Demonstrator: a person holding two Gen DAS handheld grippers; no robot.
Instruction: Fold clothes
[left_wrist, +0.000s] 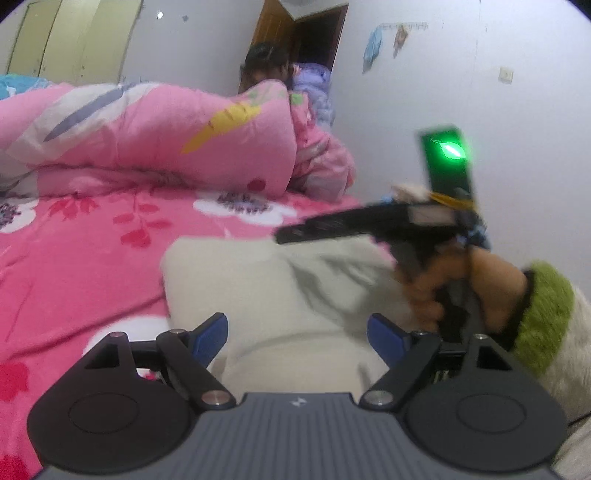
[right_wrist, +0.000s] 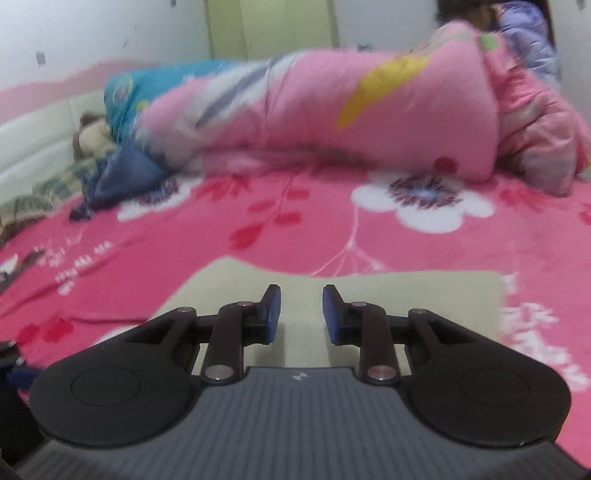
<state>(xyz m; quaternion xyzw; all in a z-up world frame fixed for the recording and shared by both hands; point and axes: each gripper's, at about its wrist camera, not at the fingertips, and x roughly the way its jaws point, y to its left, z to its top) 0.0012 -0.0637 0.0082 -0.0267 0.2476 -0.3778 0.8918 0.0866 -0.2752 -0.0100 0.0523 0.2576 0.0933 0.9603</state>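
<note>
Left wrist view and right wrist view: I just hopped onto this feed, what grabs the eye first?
The bright pink floral bedspread fills both views, with a rolled pink quilt heaped along its far side. Nearest the cameras lies the cream garment, with the open left gripper and the open right gripper over it. In the left wrist view, a green light glows on the right gripper's body, above the hand holding it.

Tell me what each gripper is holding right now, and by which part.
Nothing is held. The left gripper is open above the cream garment, and the right gripper is open too, with only the garment's flat surface showing between its fingers.
</note>
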